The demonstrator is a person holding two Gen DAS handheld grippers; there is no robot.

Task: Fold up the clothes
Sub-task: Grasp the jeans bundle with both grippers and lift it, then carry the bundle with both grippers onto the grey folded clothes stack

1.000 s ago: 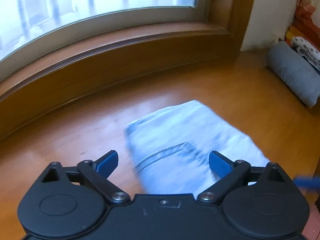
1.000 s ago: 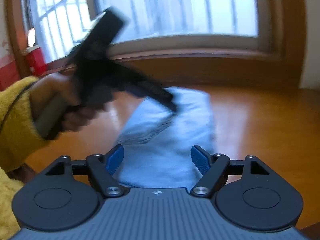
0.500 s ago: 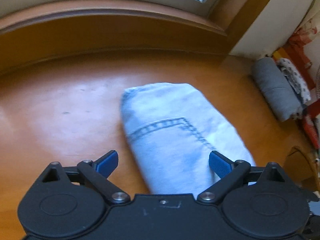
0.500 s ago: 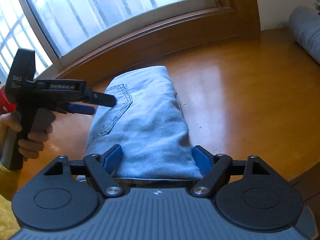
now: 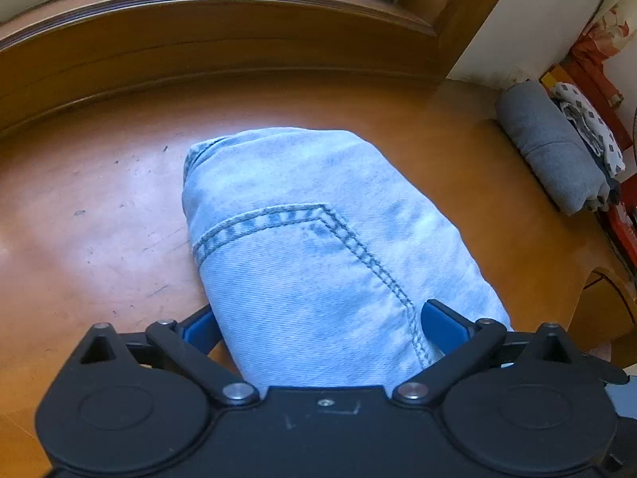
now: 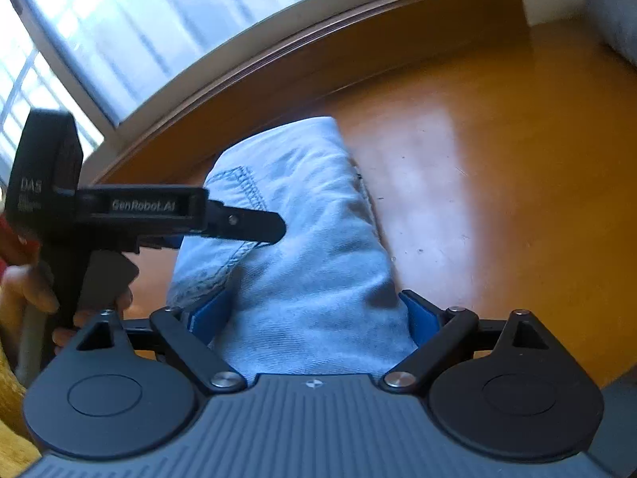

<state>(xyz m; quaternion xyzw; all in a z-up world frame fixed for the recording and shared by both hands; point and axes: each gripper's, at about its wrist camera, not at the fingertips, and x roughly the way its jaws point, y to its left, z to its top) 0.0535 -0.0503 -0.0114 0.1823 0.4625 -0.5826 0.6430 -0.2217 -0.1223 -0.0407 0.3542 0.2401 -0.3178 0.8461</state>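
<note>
Folded jeans: a compact pale-blue denim bundle, pocket stitching on top, lying flat on the wooden floor just in front of the window sill.
Left gripper: spread wide, its jaws having just been opening; the near end of the jeans lies between the blue pads, one to each side of the bundle. Whether the pads press the cloth cannot be told; no lift or pinch shows.
Right gripper: also at full spread, jaws just been opening, straddling the near end of the jeans; its blue pads sit beside the denim, and contact cannot be told.
Left gripper in the right wrist view: one black finger reaches over the jeans at the pocket seam; a hand in a yellow sleeve grips the handle.
Grey folded garment: well apart from the jeans, off to the right by the wall, with a patterned cloth lying against it.
</note>
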